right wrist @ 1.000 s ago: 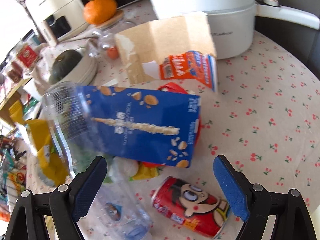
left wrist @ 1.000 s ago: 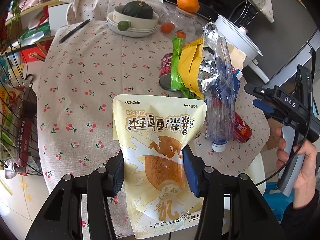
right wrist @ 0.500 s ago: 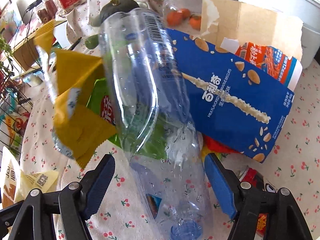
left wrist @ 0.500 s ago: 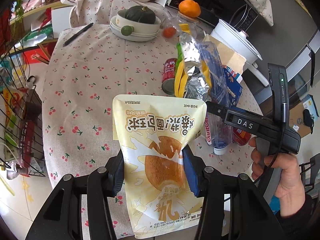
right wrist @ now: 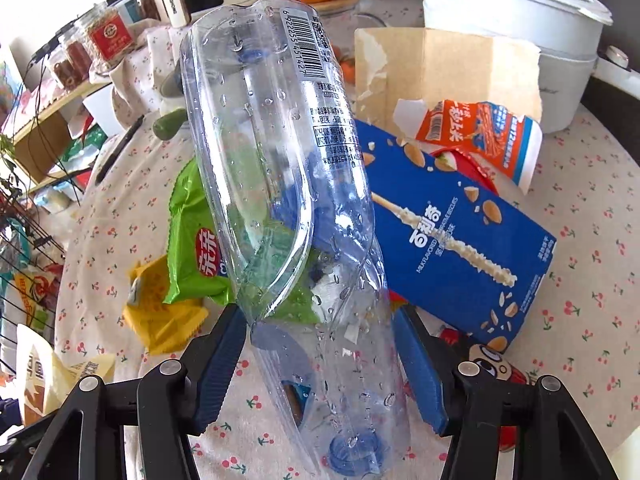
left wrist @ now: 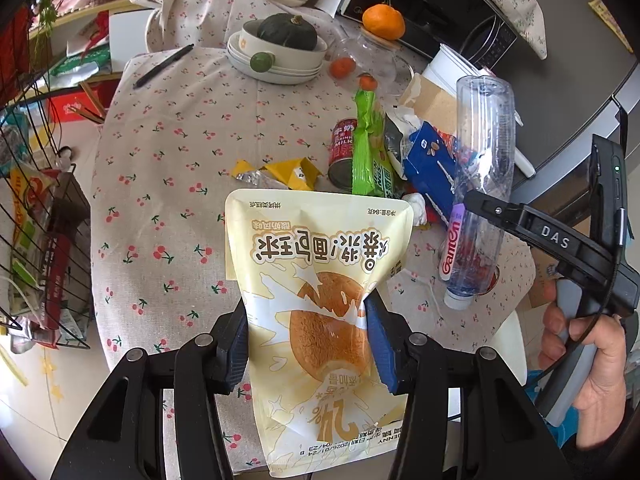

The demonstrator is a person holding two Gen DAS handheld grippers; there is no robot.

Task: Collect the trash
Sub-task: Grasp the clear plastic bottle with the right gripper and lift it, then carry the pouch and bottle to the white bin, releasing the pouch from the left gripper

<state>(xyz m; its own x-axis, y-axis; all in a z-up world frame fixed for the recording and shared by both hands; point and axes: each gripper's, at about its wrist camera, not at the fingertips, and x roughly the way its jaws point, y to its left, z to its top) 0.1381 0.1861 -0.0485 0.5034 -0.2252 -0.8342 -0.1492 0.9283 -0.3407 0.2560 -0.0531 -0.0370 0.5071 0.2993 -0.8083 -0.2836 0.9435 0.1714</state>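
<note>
The left gripper (left wrist: 306,340) is about half open, its pads clamped on a cream snack pouch (left wrist: 320,280) that it holds above the near edge of the table (left wrist: 180,152). The right gripper (right wrist: 320,360) is closing on a clear bottle (right wrist: 288,200); the pads sit against its crumpled sides, and the bottle stands tilted, cap end down by the cloth and base up, so it looks pinched though perhaps not yet firmly.

Around the bottle lies the rest of the pile: a green wrapper (right wrist: 192,248) and a yellow wrapper (right wrist: 160,316) to its left, a blue box (right wrist: 460,240) just behind it, a torn orange-and-white carton (right wrist: 488,140) against a piece of cardboard (right wrist: 440,68), and a red cartoon can (right wrist: 492,364) near the right fingers. A second red can (left wrist: 342,156) stands beside the green wrapper in the left view.

By my reading, the job is early: two pieces are in hand, none visibly binned, and no bin shows. The wrappers, box, carton, cardboard and both cans remain. The bowls (left wrist: 280,60), squash and oranges look like things to leave.
</note>
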